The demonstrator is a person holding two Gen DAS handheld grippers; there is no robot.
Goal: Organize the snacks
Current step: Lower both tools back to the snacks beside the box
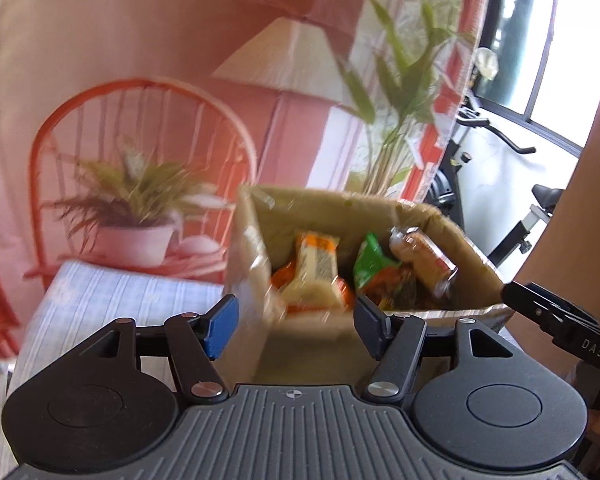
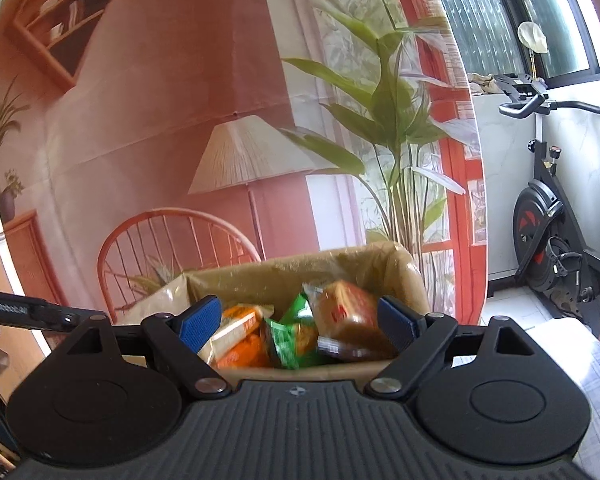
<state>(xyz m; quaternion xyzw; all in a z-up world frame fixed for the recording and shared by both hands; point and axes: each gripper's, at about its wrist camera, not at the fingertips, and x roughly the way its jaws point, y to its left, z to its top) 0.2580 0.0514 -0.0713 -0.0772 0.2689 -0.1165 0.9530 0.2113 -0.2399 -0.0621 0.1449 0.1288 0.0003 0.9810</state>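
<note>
Before a printed living-room backdrop point(image 2: 160, 120), the cardboard box point(image 2: 300, 268) already holds several snack packets point(image 2: 292, 336) — both the left gripper point(image 1: 296, 320) and right gripper point(image 2: 300, 324) gape empty — seemingly near done

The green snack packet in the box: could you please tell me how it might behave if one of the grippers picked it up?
The green snack packet looks like thin, crinkled film, so it would probably flex and crumple between the fingers. Its surface seems glossy and may slip. It leans among other packets in the cardboard box, so lifting it could shift its neighbours.
</note>
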